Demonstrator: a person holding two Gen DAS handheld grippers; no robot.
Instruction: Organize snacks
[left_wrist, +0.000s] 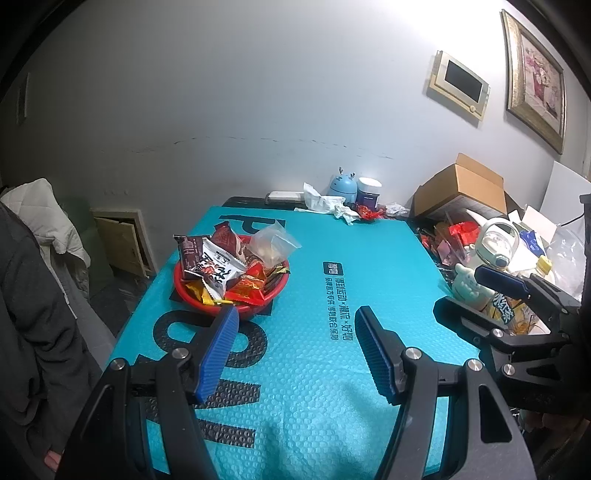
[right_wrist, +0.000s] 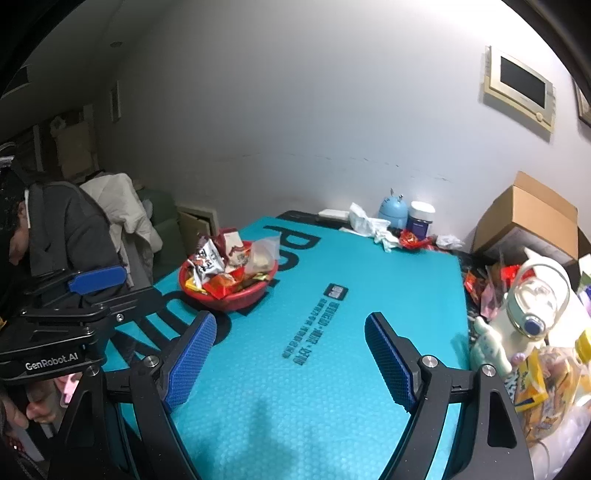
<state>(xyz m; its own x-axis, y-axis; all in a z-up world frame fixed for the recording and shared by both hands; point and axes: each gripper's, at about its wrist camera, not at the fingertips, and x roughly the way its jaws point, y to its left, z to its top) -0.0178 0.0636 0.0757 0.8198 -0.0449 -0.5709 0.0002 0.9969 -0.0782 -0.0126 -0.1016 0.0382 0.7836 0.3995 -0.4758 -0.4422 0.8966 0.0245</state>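
The red basket of snacks (left_wrist: 236, 295) sits on the bench (left_wrist: 332, 369) just ahead of the left tool (left_wrist: 295, 332), toward its left finger. Ahead-left of the right tool (right_wrist: 291, 332), it lies farther off. Both tools gape, empty.

Glossy plastic basket (left_wrist: 192, 295), bubble-textured mat (left_wrist: 314, 369)

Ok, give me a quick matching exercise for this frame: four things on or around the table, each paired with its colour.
Things:
1. bowl
2. mat
3. box
4. humidifier

Colours:
A. teal
B. brown
C. red
D. pale blue

Pairs: 1-C, 2-A, 3-B, 4-D
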